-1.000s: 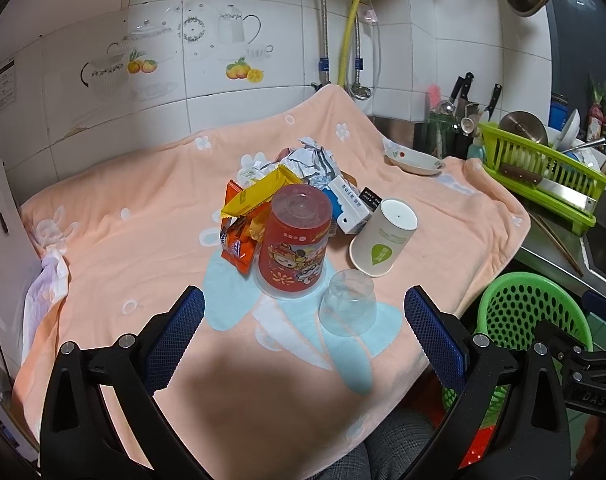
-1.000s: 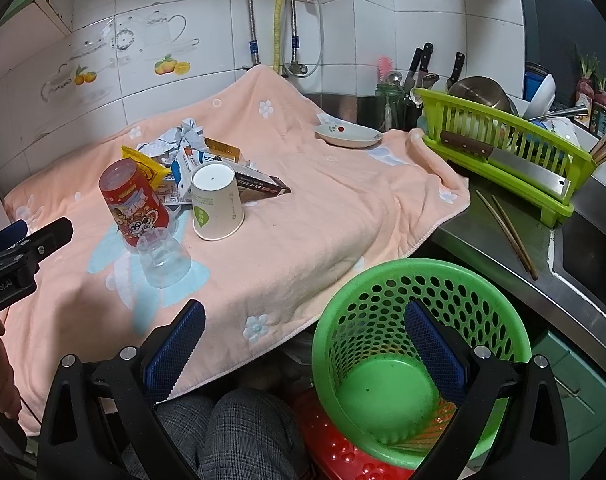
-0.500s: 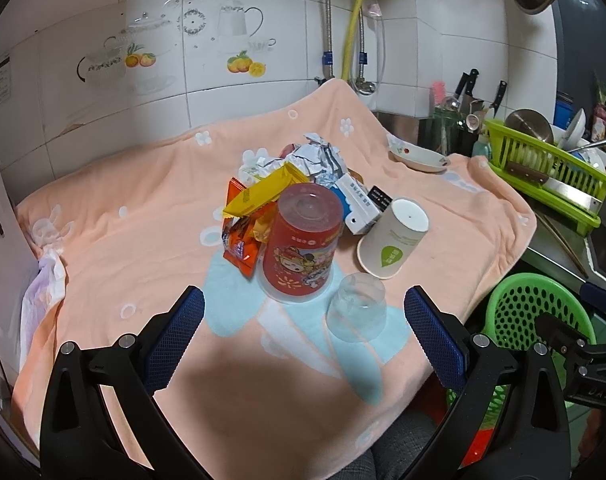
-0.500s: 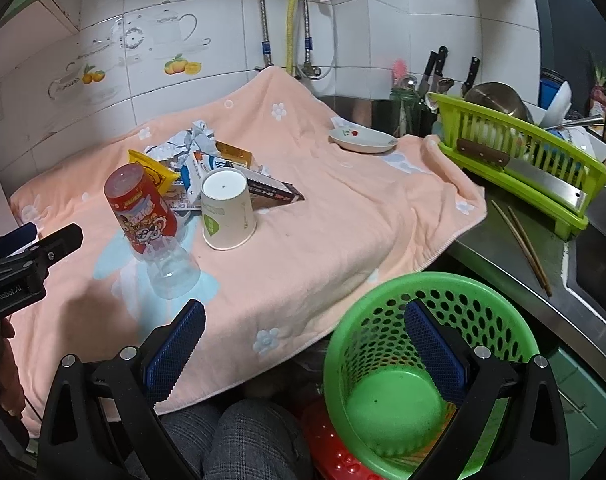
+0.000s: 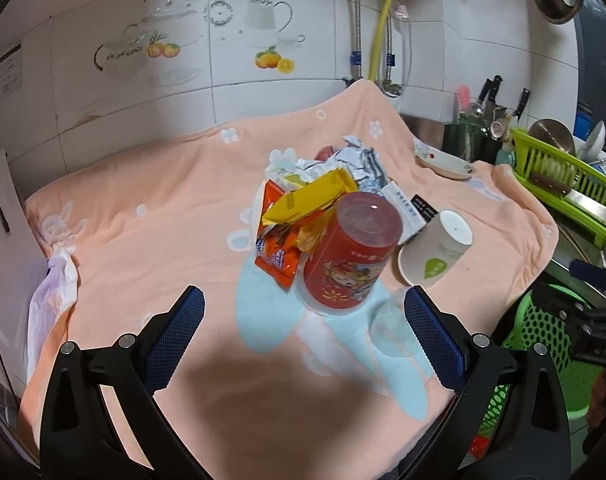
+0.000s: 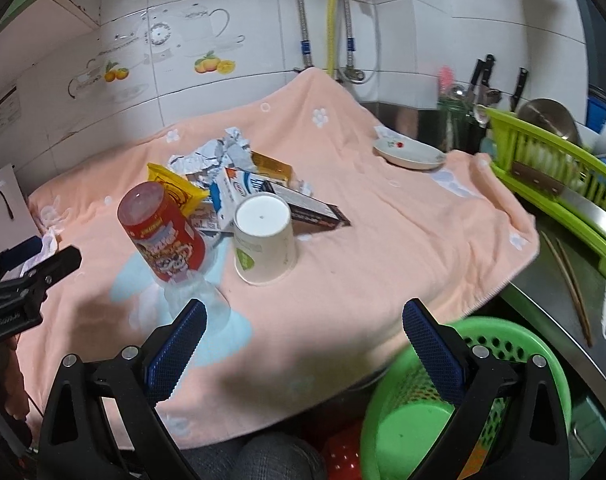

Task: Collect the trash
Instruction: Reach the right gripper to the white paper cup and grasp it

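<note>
Drawn nearer the red cup (image 5: pixel 353 256) than a second ago: left gripper (image 5: pixel 303 328) and right gripper (image 6: pixel 301 338), jaws spread wide, both empty. Just right of the red cup, clear cup (image 5: pixel 391 328) and paper cup (image 6: pixel 265 238); behind it, wrappers (image 5: pixel 303 204). Green basket (image 6: pixel 415 432) empty: nothing collected. Basket's lower wall cut off; clear cup hard to make out.

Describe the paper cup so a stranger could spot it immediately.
On the peach towel covering the counter sits a pile of wrappers and boxes. At its right edge stands the paper cup, upside down: white with a green leaf, unlike the red cup beside it.
</note>
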`<state>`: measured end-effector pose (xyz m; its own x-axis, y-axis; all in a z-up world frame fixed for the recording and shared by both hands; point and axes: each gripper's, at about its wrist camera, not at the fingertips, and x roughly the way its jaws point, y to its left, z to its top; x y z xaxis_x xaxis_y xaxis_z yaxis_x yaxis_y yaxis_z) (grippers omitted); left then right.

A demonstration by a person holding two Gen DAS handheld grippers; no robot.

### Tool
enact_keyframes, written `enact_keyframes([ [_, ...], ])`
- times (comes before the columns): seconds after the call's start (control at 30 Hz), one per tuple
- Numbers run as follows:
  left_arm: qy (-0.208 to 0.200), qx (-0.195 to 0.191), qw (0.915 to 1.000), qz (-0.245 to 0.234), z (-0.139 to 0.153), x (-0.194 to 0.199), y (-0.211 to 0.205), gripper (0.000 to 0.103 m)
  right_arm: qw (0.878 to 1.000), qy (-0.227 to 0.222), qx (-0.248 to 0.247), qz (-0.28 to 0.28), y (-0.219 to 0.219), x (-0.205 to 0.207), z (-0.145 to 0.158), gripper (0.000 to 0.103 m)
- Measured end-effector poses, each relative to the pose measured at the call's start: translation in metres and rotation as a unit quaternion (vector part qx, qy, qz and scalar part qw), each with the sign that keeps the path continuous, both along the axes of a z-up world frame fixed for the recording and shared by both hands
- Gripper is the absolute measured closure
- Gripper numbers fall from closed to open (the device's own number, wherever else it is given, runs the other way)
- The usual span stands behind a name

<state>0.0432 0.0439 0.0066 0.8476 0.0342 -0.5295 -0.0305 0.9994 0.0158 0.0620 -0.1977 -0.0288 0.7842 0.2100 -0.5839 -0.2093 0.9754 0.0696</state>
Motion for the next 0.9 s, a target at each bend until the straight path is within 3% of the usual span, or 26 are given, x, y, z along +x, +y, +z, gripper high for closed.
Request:
enact_keyframes([
  [0.17, 0.013, -0.001, 0.9999, 0.008, -0.009, 0.005, 0.009, 0.005, 1.000, 0.009, -0.001, 0.025, 0.014, 0.028, -0.005, 0.008],
  [0.67, 0.046, -0.020, 0.9988, 0.000, -0.034, 0.017, 0.014, 0.005, 0.997, 0.042, 0.013, 0.059, 0.037, 0.104, -0.026, 0.026],
  [0.77, 0.051, -0.022, 0.9984, -0.008, -0.038, 0.020, 0.010, 0.005, 0.997, 0.047, 0.020, 0.063, 0.037, 0.111, -0.029, 0.032],
  [0.9, 0.057, -0.027, 0.9978, -0.022, -0.042, 0.024, 0.002, 0.005, 0.996, 0.049, 0.033, 0.071, 0.034, 0.112, -0.030, 0.050],
])
